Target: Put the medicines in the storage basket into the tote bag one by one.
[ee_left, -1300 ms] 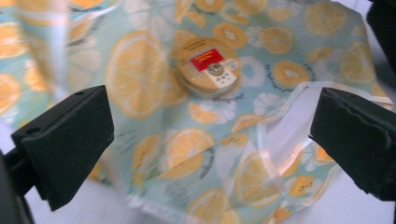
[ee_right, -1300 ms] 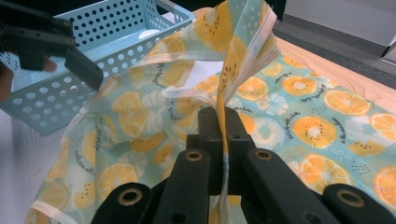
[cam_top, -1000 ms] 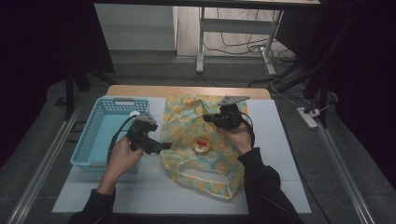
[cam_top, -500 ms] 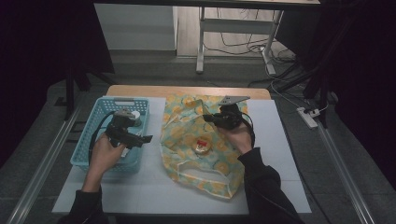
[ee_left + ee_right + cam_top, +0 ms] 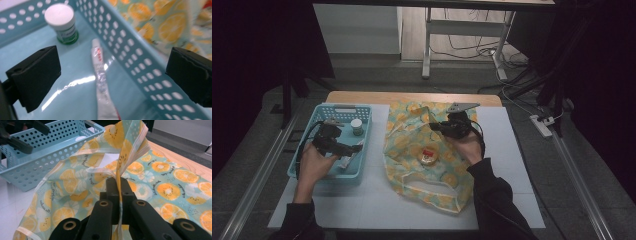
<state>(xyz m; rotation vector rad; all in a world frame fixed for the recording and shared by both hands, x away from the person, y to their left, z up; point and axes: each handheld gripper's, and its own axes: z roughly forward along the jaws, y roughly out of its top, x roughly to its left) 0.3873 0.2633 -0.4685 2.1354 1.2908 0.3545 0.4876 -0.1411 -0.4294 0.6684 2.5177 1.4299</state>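
Left claw (image 5: pixel 354 148) moved off bag (image 5: pixel 412 130), now over basket (image 5: pixel 343 111) w/ tube (image 5: pixel 101 82).

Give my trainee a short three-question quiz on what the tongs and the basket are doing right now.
1. True or false: the right tongs are shut on the edge of the citrus-print fabric bag.
2. Which two things lie in the light blue perforated plastic basket?
3. The left tongs are: A) open over the basket, B) shut on the tube, C) resting on the bag.

Key:
1. True.
2. A small green jar with a white lid and a crinkled white tube with red print.
3. A.
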